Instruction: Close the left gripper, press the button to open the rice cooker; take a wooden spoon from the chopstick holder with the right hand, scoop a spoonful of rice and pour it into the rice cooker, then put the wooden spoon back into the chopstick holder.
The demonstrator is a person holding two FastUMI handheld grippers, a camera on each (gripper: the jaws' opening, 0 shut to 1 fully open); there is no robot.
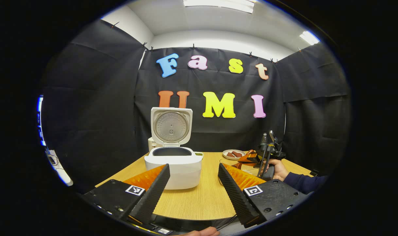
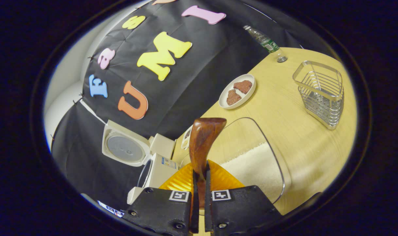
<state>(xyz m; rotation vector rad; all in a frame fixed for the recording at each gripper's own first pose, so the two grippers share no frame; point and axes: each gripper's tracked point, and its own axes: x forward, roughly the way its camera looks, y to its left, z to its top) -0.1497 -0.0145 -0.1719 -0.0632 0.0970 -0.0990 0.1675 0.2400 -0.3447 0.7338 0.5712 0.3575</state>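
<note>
In the right gripper view, the right gripper (image 2: 199, 183) was clenched on the handle of the wooden spoon (image 2: 203, 141), both fingers pressing it from either side at the bottom centre of the frame. The dark, glossy reddish-brown wood rose up from between the fingers and ended in a broad, flattened tip near the middle of the frame; its lower part was hidden between the fingers, so I could not tell which end of the spoon this was. Just behind it sat a clear container of rice (image 2: 251, 164), its rim a thin curved line and the pale rice filling its lower half. Toward the lower left stood the white rice cooker (image 2: 156, 168), lid up, partly cut off by the gripper body. At the right of the frame stood the wire chopstick holder (image 2: 320, 93), well apart from the spoon. A white plate (image 2: 238, 91) with two brown pieces lay near the upper centre, and a plastic bottle (image 2: 264, 42) stood at the upper right on the wooden table (image 2: 293, 131).

In the left gripper view, the left gripper (image 1: 194, 183) was released, its fingers spread wide at the bottom of the frame, holding nothing. Between and behind them the rice cooker (image 1: 173, 164) sat left of centre with its lid raised and its dark inner pot showing. At the right, a hand (image 1: 277, 168) in a dark sleeve held the right gripper (image 1: 267, 152), too small and cluttered to make out in detail.
</note>
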